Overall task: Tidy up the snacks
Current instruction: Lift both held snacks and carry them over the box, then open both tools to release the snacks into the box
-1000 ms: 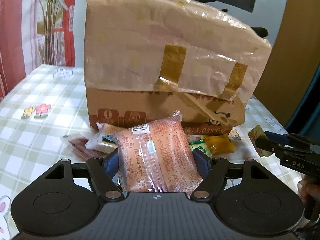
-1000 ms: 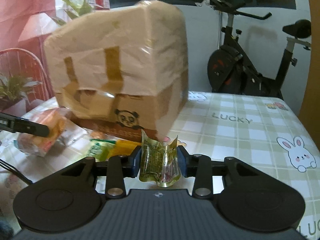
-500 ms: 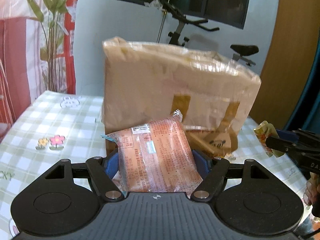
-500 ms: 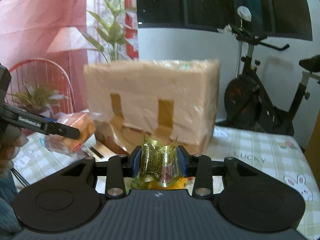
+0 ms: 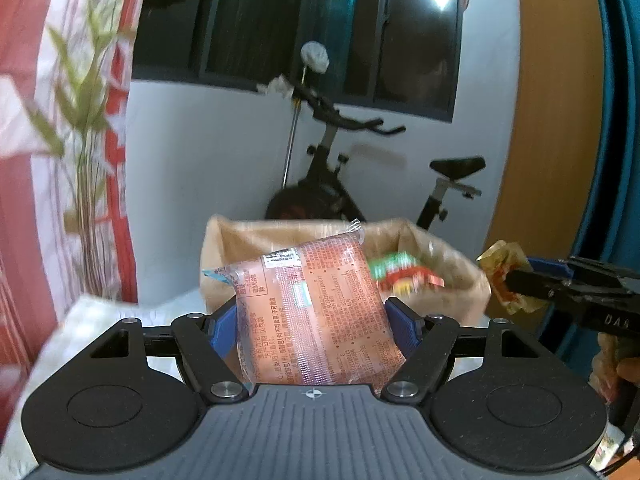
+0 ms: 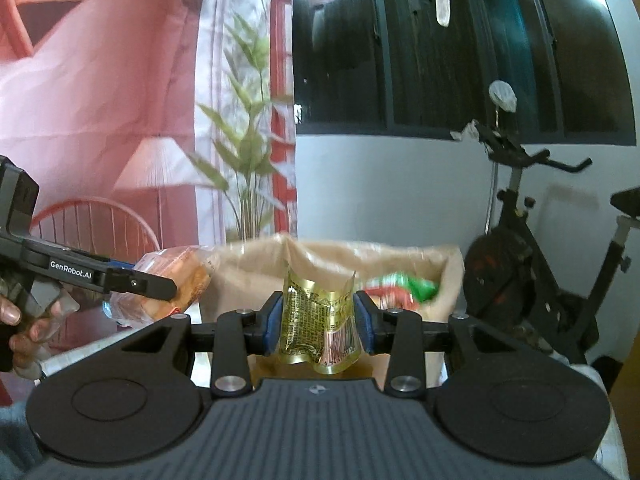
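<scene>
My left gripper (image 5: 310, 322) is shut on a wide orange snack packet (image 5: 316, 320) with printed text, held up in front of the open top of a cardboard box (image 5: 224, 240). My right gripper (image 6: 318, 320) is shut on a small crumpled yellow packet (image 6: 320, 320). Both are raised to about the height of the box rim (image 6: 248, 256). Inside the box lies a red and green packet (image 6: 400, 286). In the left wrist view the right gripper (image 5: 516, 280) shows at the right edge with the yellow packet (image 5: 500, 264). In the right wrist view the left gripper (image 6: 160, 286) shows at the left with the orange packet (image 6: 176, 276).
An exercise bike (image 5: 332, 184) stands behind the box against a white wall. A tall green plant (image 6: 248, 168) and a red and white curtain (image 5: 24, 200) are at the left. A person's hand (image 6: 24, 320) holds the left tool. A wooden panel (image 5: 552, 160) rises at the right.
Both grippers have risen with their packets from table level to the height of the box top. The box front and the snacks on the table have dropped out of sight; the box interior now shows.
</scene>
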The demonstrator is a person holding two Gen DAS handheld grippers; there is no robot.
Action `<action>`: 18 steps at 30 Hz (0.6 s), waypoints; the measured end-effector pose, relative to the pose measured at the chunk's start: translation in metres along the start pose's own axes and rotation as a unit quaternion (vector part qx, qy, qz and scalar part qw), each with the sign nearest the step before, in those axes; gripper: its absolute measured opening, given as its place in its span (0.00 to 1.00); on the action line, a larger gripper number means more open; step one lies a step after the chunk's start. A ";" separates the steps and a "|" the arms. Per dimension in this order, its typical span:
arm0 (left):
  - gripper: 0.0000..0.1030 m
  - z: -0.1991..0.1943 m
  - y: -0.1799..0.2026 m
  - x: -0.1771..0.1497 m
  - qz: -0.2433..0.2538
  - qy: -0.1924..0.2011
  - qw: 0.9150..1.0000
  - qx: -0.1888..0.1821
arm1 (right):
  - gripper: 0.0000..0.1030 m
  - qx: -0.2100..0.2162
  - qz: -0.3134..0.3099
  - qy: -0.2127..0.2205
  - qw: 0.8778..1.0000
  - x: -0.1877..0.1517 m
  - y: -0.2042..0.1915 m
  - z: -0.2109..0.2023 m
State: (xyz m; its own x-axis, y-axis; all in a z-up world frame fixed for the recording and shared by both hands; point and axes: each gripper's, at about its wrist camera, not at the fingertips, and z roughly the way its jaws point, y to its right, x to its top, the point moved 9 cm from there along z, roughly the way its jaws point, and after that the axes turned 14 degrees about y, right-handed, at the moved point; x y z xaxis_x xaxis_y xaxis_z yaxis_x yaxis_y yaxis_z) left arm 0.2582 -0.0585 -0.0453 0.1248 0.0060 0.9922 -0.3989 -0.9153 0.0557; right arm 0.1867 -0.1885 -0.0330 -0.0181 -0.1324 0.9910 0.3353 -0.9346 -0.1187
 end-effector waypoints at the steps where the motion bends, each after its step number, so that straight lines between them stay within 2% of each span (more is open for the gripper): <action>1: 0.75 0.007 0.001 0.006 0.002 0.003 1.000 -0.004 | 0.38 0.002 -0.001 0.005 1.000 0.006 0.001 0.006; 5: 0.75 0.037 -0.004 0.025 0.017 0.012 1.000 -0.002 | 0.38 0.016 -0.011 0.017 1.000 0.022 0.001 0.034; 8: 0.75 0.068 -0.009 0.030 0.011 0.000 1.000 -0.001 | 0.38 0.023 -0.005 0.013 1.000 0.024 0.003 0.063; 13: 0.75 0.108 -0.018 0.024 0.015 -0.021 1.000 0.013 | 0.38 0.031 0.025 -0.008 0.999 0.015 0.005 0.111; 18: 0.75 0.127 -0.026 0.012 0.009 -0.042 0.999 0.013 | 0.38 0.018 0.063 -0.042 0.997 -0.004 0.013 0.145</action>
State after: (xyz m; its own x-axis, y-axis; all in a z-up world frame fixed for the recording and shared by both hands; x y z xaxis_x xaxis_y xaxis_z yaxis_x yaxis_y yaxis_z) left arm 0.3855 -0.0859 -0.0495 0.1943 -0.0429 0.9800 -0.3787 -0.9249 0.0346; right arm 0.3272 -0.1524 -0.0296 0.1055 -0.2187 0.9701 0.3642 -0.8992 -0.2423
